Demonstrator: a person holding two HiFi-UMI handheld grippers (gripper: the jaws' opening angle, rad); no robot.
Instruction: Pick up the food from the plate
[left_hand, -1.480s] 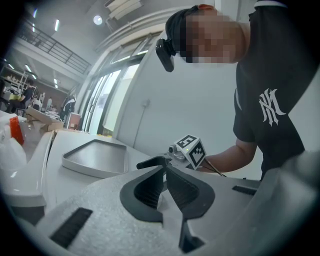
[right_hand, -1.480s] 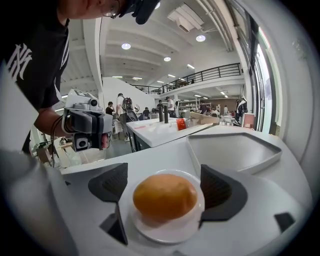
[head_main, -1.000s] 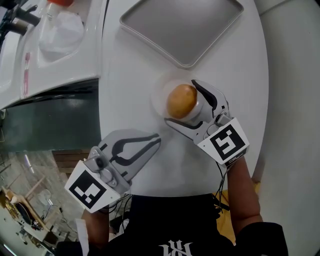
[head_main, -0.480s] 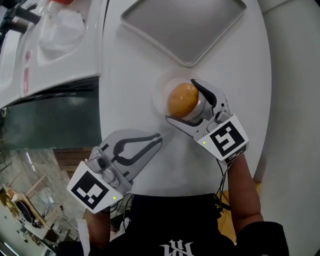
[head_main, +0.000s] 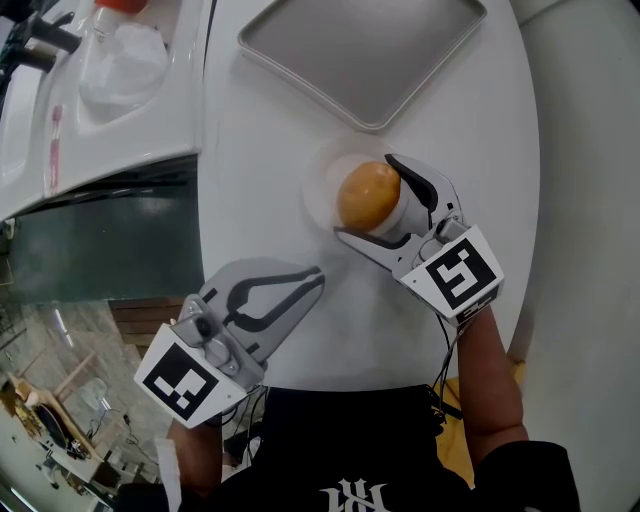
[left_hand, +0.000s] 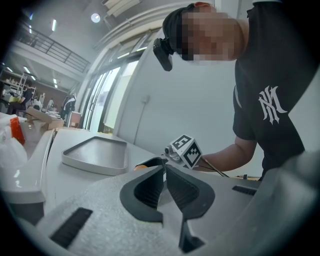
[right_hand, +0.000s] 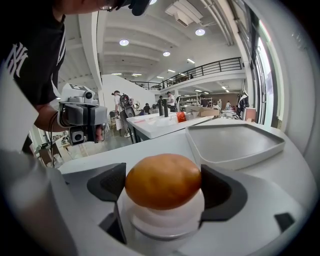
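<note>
Right gripper (right_hand: 162, 186): jaws clamped on the round golden-brown food (right_hand: 162, 180), one dark pad against each flank. Small white plate (right_hand: 165, 222) directly beneath the food, between and below the jaws. Grey tray (head_main: 365, 55) just beyond the jaw tips, on the white table (head_main: 260, 150). Left gripper (head_main: 318, 277): jaws together, nothing between them. Held near the table edge, to the left of and behind the right gripper, apart from it, tips aimed toward the plate.
</note>
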